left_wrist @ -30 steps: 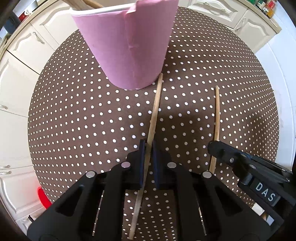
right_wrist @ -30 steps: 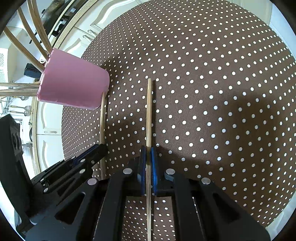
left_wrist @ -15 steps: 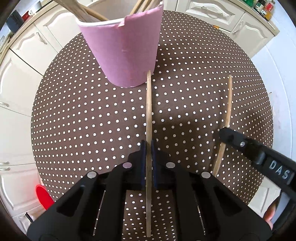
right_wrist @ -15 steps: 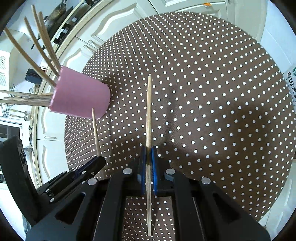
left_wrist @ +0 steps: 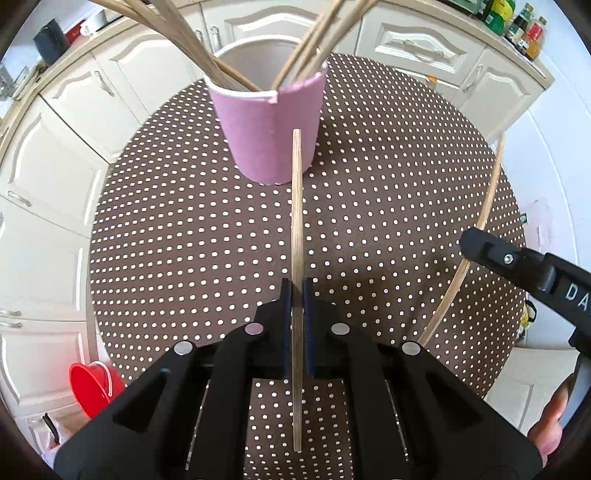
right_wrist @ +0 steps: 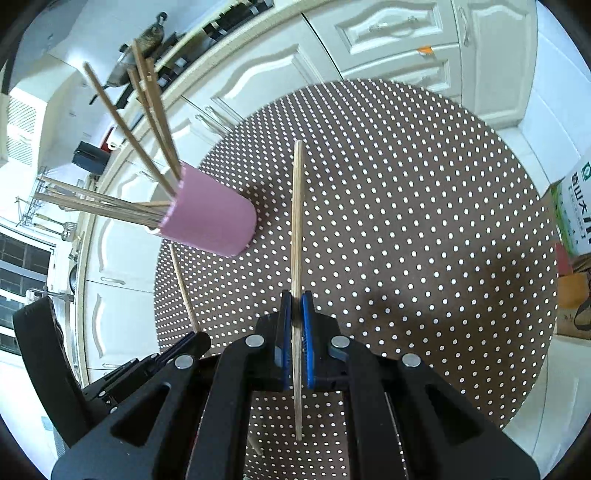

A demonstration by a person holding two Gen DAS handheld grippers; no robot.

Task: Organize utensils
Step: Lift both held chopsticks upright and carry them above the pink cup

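Observation:
A pink cup holding several wooden sticks stands on the round polka-dot table. My left gripper is shut on a wooden stick that points toward the cup, lifted above the cloth. My right gripper is shut on a second wooden stick, also held above the table. In the right wrist view the pink cup sits to the left, with the left gripper's stick below it. The right gripper's stick shows at the right of the left wrist view.
Cream kitchen cabinets surround the table. A red bowl lies on the floor at the lower left. Bottles stand on the counter at the upper right. A green-and-white box sits past the table's right edge.
Both grippers have risen off the table with their sticks. The cup and table look smaller and farther, and the cup's open top with its sticks has come into view.

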